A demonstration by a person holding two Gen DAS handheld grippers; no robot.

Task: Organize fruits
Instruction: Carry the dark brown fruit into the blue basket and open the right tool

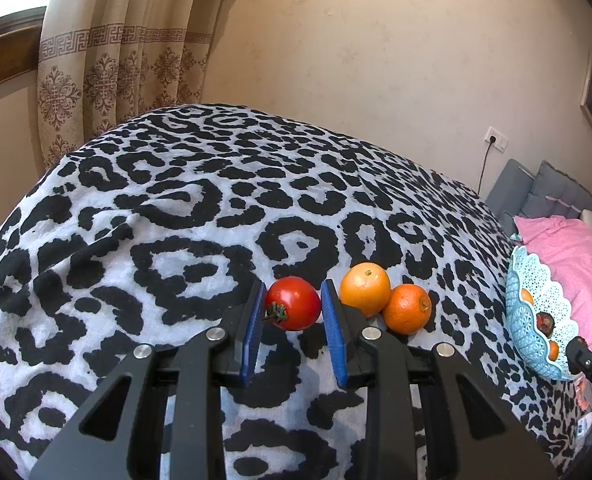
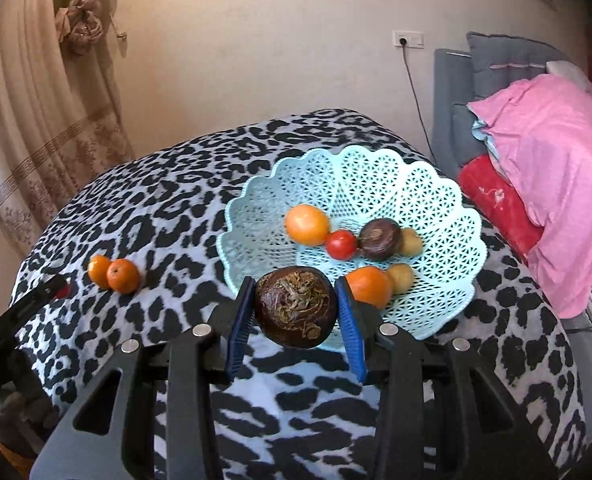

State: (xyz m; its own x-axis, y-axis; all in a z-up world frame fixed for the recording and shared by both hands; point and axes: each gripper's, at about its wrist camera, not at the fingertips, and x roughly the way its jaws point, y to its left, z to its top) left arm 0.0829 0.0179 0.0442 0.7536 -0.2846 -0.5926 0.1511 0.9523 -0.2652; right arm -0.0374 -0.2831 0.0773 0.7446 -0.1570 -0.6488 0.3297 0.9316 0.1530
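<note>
The left hand-held gripper (image 1: 293, 312) tilts down toward the leopard-print blanket (image 1: 175, 208), its blue pads clamped on a red tomato (image 1: 293, 303) well to the left of the basket (image 2: 436, 216), with two oranges (image 1: 366, 289) just beside it. The right hand-held gripper (image 2: 293, 312), also angled down, grips a dark brown round fruit (image 2: 293, 306) at the basket's near rim; the basket holds more fruit.

Black-and-white leopard-print blanket (image 1: 175, 208) spread wide below a cream wall (image 1: 356, 60). Left of the blanket, patterned beige curtain (image 1: 107, 80) beside a dark wooden window frame (image 1: 3, 60). Right of the blanket, wall socket (image 2: 408, 39) with trailing cord, grey headboard (image 2: 452, 92), pink cloth (image 2: 556, 168) heaped over red cushion (image 2: 496, 200).
</note>
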